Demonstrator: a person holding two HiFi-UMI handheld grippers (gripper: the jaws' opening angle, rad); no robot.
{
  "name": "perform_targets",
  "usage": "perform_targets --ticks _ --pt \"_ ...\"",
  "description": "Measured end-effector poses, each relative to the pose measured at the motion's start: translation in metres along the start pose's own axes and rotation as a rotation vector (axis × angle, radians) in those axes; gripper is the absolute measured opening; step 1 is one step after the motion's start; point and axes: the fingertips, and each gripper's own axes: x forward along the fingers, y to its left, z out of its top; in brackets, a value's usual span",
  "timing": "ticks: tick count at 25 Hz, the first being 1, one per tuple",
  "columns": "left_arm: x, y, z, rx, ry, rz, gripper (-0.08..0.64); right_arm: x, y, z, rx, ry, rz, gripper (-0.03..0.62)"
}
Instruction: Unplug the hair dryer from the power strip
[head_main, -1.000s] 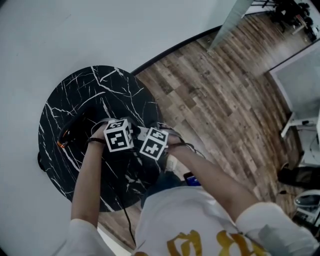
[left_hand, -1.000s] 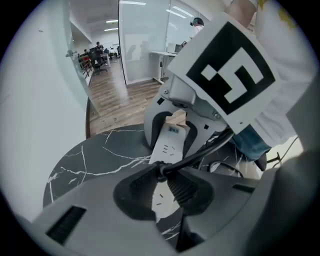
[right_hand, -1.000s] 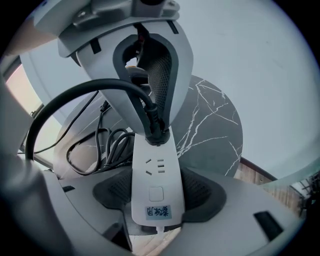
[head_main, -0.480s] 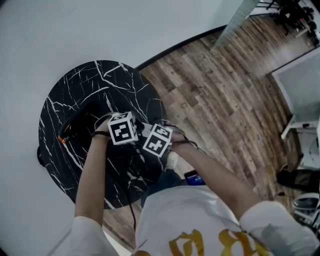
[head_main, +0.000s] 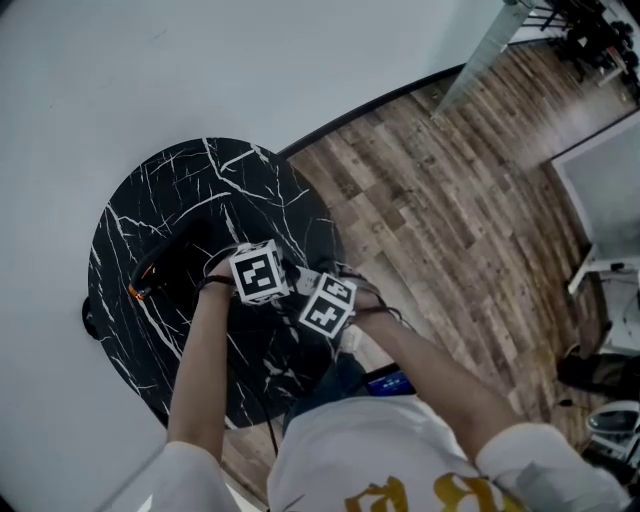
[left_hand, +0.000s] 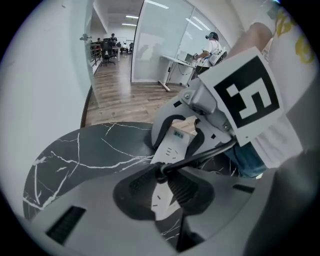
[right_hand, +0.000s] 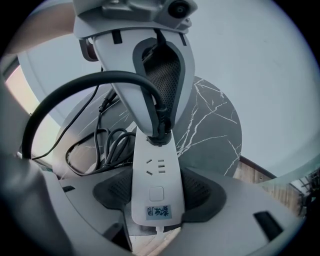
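**Black into white, plugged in**

On the round black marble table (head_main: 150, 220) lies the white rectangular plastic power strip (right_hand: 155, 170). Its labelled end is clamped between the jaws of the right gripper (right_hand: 157, 192). The left gripper (left_hand: 162, 182) has its jaws narrowed onto the black plug (left_hand: 159, 172), which is seated in the strip's far socket. The plug's black cord (right_hand: 65, 100) arcs away.

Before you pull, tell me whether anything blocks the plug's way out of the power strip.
Nothing visible does. The left tongs are closed on the plug, the right tongs clamp the power strip at its free end, and the cord loops away to one side.
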Motion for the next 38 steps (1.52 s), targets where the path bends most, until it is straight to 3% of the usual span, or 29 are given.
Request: perform_targets --ticks 4,6,9,11,18,25,30,36,38 --pt "0.007 -0.010 -0.014 0.073 0.105 0.073 0.063 0.001 0.000 0.001 -0.007 0.012 0.002 0.272" --pt "0.008 -0.011 -0.015 0.071 0.126 0.067 0.061 0.001 0.000 -0.001 -0.007 0.015 0.001 0.272" --pt "0.006 -0.006 -0.014 -0.016 0.091 -0.029 0.063 0.001 0.000 -0.001 -0.004 0.019 -0.004 0.272" --pt "0.002 0.001 -0.010 -0.028 0.072 -0.050 0.069 0.002 0.000 0.000 -0.002 0.022 -0.004 0.272" --pt "0.008 -0.012 -0.018 0.034 0.097 0.058 0.063 0.005 0.002 0.000 -0.005 0.037 0.004 0.272" --pt "0.000 0.001 -0.002 0.032 0.057 -0.040 0.066 0.005 0.001 -0.001 0.005 0.040 -0.004 0.272" --pt "0.005 -0.012 -0.016 0.037 0.109 0.061 0.063 0.005 0.002 0.000 0.002 0.058 0.001 0.272" --pt "-0.001 0.005 -0.007 0.003 0.053 -0.031 0.064 0.005 0.002 0.000 -0.009 0.058 0.004 0.270" --pt "-0.001 -0.001 -0.004 0.008 0.048 -0.022 0.063 0.005 0.002 0.001 -0.005 0.059 0.000 0.272"
